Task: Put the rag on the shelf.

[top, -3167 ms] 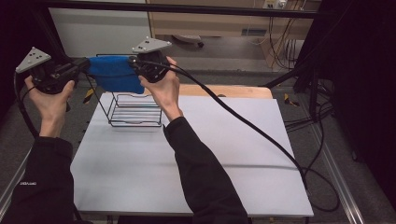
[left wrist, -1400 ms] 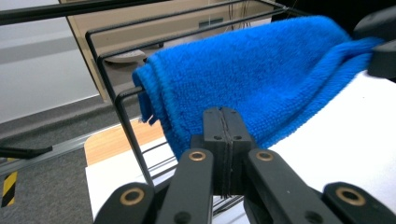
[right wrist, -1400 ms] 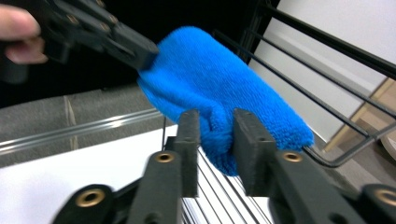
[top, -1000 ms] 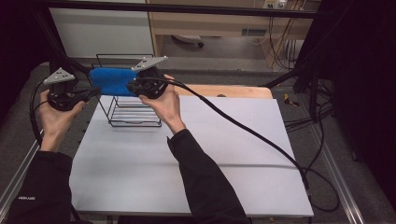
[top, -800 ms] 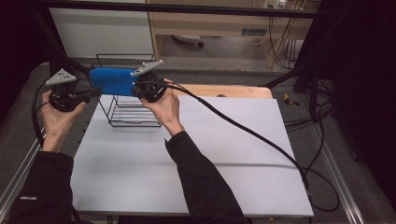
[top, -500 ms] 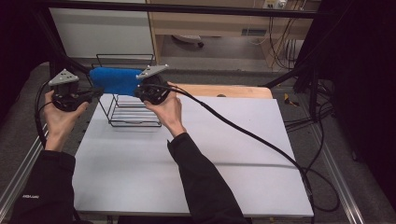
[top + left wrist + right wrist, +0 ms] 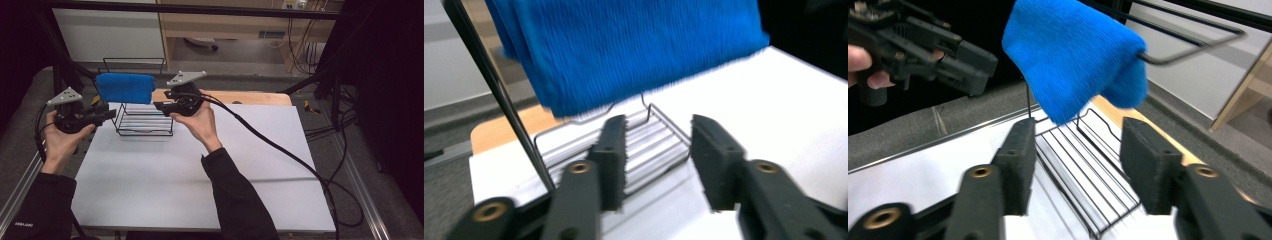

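Observation:
A blue towel (image 7: pixel 125 88) hangs folded over the top bar of a black wire rack (image 7: pixel 145 124) at the table's back left. My left gripper (image 7: pixel 111 114) is just left of the rack, and my right gripper (image 7: pixel 158 106) is just right of it. Both point inward at the towel. Their jaws have just been opening and nothing is between them. In the left gripper view the towel (image 7: pixel 624 50) hangs above and beyond the open left gripper (image 7: pixel 659 127). In the right gripper view the towel (image 7: pixel 1073 55) hangs off the bar, clear of the right gripper (image 7: pixel 1080 132).
The rack stands on a white table sheet (image 7: pixel 200 175) with a wooden board (image 7: pixel 240 96) behind it. A thick cable (image 7: pixel 280 150) trails from the right gripper across the table to the right. More cables (image 7: pixel 345 125) lie beyond the right edge. The other hand's gripper (image 7: pixel 979 72) shows at the upper left of the right gripper view.
Both grippers held the towel's ends over the rack. Now their jaws are open, both hands have drawn apart and slightly down, and the towel hangs on the rack's bar.

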`<act>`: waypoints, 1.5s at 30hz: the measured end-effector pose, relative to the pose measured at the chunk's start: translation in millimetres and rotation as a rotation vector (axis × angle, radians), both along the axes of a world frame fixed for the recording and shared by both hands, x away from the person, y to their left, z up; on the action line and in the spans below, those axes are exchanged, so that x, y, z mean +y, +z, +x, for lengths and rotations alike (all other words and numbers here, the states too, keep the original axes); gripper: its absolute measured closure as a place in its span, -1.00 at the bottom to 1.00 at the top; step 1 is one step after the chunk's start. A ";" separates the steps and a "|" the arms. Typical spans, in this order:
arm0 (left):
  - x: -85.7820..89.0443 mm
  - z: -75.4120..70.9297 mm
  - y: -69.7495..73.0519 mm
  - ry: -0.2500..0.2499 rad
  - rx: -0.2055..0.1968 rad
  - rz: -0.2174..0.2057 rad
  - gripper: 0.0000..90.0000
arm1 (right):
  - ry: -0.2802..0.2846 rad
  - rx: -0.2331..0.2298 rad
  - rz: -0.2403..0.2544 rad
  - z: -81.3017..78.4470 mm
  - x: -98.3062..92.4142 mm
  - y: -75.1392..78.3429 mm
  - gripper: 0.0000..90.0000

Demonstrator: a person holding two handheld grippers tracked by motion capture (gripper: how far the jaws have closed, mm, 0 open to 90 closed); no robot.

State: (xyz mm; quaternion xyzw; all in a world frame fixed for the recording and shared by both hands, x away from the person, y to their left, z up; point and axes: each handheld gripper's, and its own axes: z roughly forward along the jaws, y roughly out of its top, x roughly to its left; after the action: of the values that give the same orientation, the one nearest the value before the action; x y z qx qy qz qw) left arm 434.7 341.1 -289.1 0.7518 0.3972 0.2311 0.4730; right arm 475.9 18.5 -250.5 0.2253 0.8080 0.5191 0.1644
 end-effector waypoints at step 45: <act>-62.2 -59.5 -148.1 -0.127 0.136 0.105 -0.82 | -0.240 0.250 0.000 -81.8 -244.7 -169.4 -0.99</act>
State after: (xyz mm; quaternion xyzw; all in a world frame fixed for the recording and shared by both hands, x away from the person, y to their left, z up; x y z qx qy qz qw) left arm 375.2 278.9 -437.2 0.8130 0.3674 0.1695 0.4187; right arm 394.1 -226.2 -420.0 0.3831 0.7894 0.4634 0.1235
